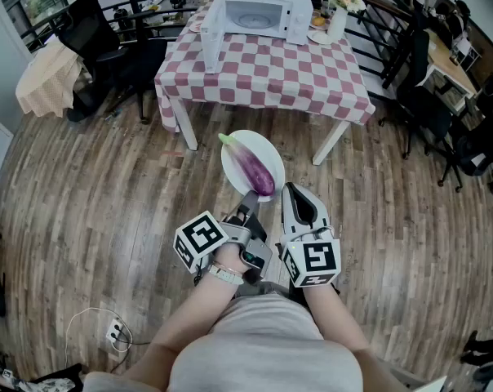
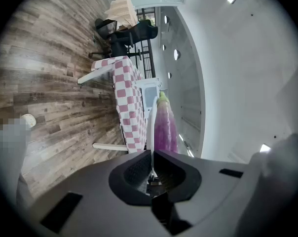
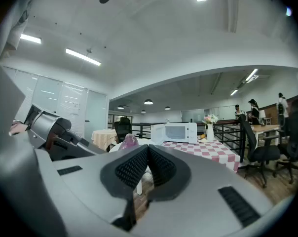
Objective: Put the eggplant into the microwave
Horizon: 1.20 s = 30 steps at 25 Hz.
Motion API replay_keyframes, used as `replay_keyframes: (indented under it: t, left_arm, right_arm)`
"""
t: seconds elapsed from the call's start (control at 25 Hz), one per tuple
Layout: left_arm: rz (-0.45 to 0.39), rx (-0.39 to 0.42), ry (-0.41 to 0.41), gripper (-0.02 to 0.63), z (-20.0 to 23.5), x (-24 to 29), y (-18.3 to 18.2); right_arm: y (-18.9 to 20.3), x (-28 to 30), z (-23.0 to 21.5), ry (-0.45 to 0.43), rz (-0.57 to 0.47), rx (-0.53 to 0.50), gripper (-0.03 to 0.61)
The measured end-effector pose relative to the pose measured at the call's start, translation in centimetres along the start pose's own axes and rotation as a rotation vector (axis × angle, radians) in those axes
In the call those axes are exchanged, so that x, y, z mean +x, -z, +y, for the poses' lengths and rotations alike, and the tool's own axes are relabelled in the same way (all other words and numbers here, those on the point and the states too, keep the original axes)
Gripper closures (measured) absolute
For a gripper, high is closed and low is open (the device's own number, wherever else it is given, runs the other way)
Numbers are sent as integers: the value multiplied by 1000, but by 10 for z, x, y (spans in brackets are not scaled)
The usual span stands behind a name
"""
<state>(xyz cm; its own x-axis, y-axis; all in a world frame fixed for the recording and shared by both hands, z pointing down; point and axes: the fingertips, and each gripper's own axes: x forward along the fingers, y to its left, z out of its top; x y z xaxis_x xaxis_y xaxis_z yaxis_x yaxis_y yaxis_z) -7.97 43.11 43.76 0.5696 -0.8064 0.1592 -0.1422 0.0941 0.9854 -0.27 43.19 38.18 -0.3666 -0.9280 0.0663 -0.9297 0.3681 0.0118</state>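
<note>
The fingers of the left gripper (image 1: pixel 251 196) (image 2: pixel 152 155) are pinched shut on the near rim of a white plate (image 1: pixel 268 144) (image 2: pixel 150 120). The left gripper view shows the plate's thin edge caught between them. The fingers of the right gripper (image 1: pixel 288 189) (image 3: pixel 148 150) are closed together with nothing between them. They sit just beside the plate's right edge, and I cannot tell whether they touch it.

The eggplant (image 1: pixel 255 167) (image 2: pixel 165 127) lies loose on this plate. It is carried above the wooden floor (image 1: pixel 91 186), well short of the checked worktop (image 1: pixel 263 76), where the microwave (image 1: pixel 259 11) (image 3: pixel 176 132) stands with its door swung open.

The eggplant is probably light and fairly firm. Its skin looks smooth and glossy and its body is round, so it will likely roll or slide if the plate tips. The plate is stiff and breakable, and a single pinch at one edge leaves it liable to sag or twist. A second hold or a prop on the opposite rim would steady it. If the eggplant is taken directly, the thick middle across its width looks the safest place, held gently enough not to bruise it.

It is a plump, elongated fruit. It is deep purple at the fat end nearest the fingers and pales to lilac streaks toward a green cap that points away toward the worktop.
</note>
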Motion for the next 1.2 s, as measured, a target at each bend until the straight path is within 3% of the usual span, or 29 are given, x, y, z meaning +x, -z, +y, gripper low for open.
replay_keyframes:
  t: [0.52,1.2]
  left_arm:
    - [10,13,13,597,-4,18,-3]
    - [53,5,11,597,-8,116,-55]
  right_arm:
    - [2,13,-20,41,-2,9,554]
    - [5,106,-66,53,2,-23,552]
